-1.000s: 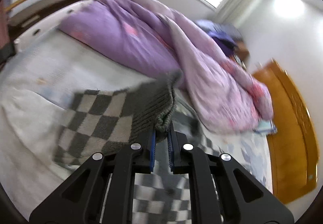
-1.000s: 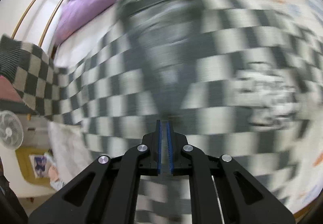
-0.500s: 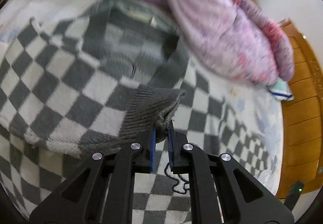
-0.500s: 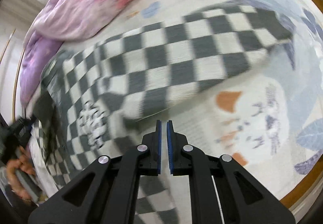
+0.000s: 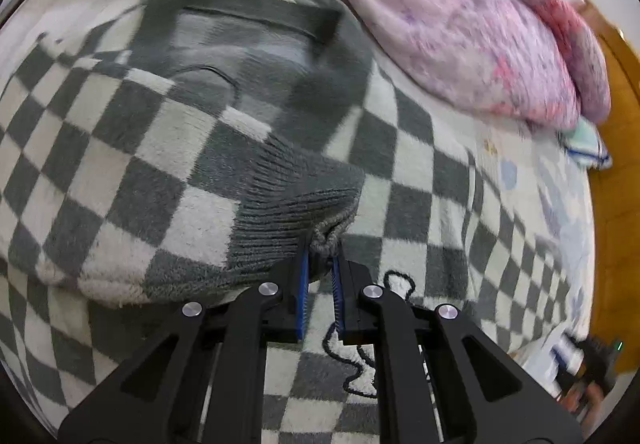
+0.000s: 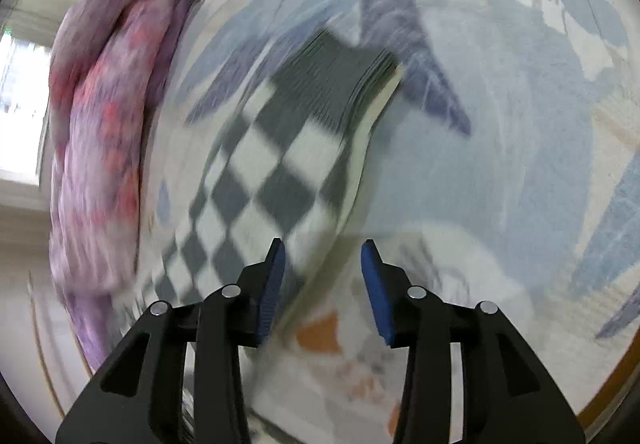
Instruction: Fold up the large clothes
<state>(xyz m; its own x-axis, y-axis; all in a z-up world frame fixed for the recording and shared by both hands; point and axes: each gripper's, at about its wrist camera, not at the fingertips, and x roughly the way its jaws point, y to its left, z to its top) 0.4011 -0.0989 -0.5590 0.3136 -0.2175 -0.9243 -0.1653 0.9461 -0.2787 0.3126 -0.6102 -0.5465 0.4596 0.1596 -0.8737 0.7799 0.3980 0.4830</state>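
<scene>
While the left hand-held gripper (image 5: 320, 260) pinches the ribbed grey cuff (image 5: 296, 208) of the checkered sweater (image 5: 120, 148), that sleeve lies folded across the garment's body, which is spread flat on the bed (image 5: 560, 204) with its grey collar (image 5: 256, 10) just beside the purple quilt (image 5: 460, 24). The right hand-held gripper (image 6: 322, 258) hangs above the bed's patterned sheet (image 6: 500, 164) with its blue pads (image 6: 374, 284) spread wide and nothing between them. The sweater's other sleeve (image 6: 288, 160) stretches out ahead of it, blurred, near the quilt.
</scene>
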